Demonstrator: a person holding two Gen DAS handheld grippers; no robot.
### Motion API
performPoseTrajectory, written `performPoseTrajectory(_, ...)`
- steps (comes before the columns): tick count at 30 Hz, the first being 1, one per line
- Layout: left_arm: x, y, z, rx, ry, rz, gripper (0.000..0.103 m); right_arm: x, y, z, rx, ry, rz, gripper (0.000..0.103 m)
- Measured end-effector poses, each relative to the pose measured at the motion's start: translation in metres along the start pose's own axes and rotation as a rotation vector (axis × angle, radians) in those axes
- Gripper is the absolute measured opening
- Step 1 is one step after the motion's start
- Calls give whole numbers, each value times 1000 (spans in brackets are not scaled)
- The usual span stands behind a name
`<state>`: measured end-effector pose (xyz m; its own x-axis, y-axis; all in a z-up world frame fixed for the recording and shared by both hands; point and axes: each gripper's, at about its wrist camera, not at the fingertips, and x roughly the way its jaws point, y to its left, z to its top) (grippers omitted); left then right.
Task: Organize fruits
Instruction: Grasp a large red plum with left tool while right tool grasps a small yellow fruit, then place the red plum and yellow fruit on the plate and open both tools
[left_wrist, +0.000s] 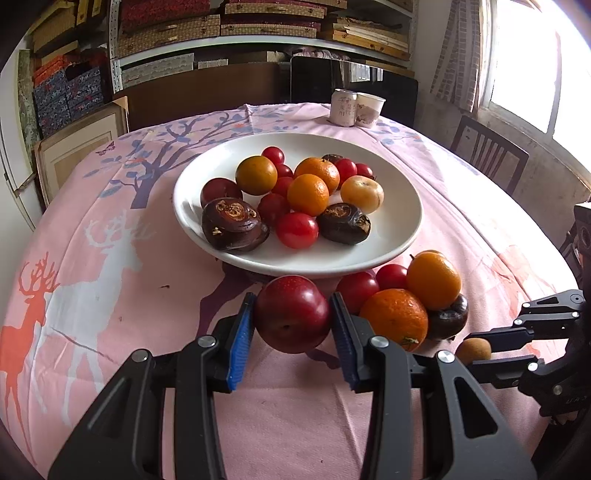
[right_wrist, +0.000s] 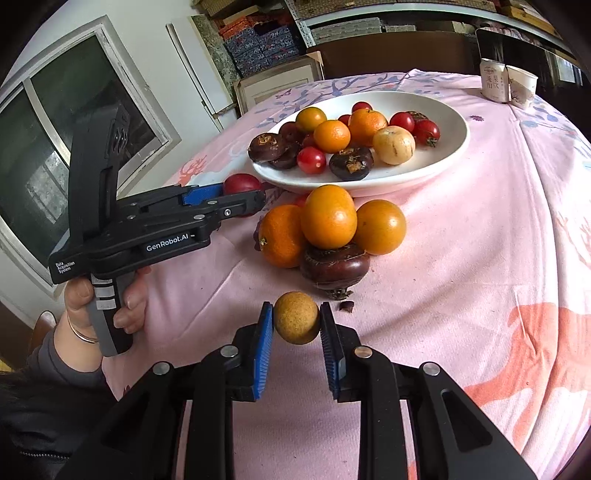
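My left gripper (left_wrist: 292, 321) is shut on a dark red plum (left_wrist: 291, 314), held just in front of the white plate (left_wrist: 391, 236). The plate holds oranges, cherry tomatoes, plums and dark water chestnuts. My right gripper (right_wrist: 296, 325) is shut on a small tan longan (right_wrist: 296, 322) above the pink cloth. A loose pile lies in front of the plate: oranges (right_wrist: 328, 216), a water chestnut (right_wrist: 334, 266) and red fruits (left_wrist: 391, 276). The left gripper (right_wrist: 243, 201) with the plum (right_wrist: 242, 183) also shows in the right wrist view. The longan (left_wrist: 473, 350) shows in the left wrist view too.
A can (left_wrist: 343, 107) and a paper cup (left_wrist: 369, 109) stand at the table's far edge. A wooden chair (left_wrist: 487, 151) is at the right by the window. Shelves with boxes (left_wrist: 221, 29) line the back wall. A small dark crumb (right_wrist: 346, 305) lies on the cloth.
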<state>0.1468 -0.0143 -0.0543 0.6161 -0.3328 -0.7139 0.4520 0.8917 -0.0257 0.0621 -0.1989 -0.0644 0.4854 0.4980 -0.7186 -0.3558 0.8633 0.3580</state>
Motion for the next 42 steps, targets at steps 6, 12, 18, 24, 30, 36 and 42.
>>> performPoseTrajectory(6, -7, 1, -1, -9, -20, 15, 39, -15, -8, 2, 15, -33, -16, 25)
performPoseTrajectory(12, -26, 5, -6, -53, -68, 11, 39, -29, -17, 10, 26, -73, -33, 25)
performPoseTrajectory(18, -50, 3, -3, -80, -116, -1, 39, -48, -28, 32, 36, -133, -63, 25)
performPoseTrajectory(24, -57, -10, 40, -23, -144, 31, 39, -59, -37, 80, 21, -198, -82, 26)
performPoseTrajectory(30, -15, -13, 85, -13, -111, 56, 39, -34, -56, 139, 52, -207, -103, 26)
performPoseTrajectory(36, 33, 4, 104, -63, -32, 80, 40, 14, -76, 178, 75, -160, -120, 31)
performPoseTrajectory(42, 2, 8, 87, -83, -85, 74, 67, 14, -75, 161, 97, -179, -60, 47)
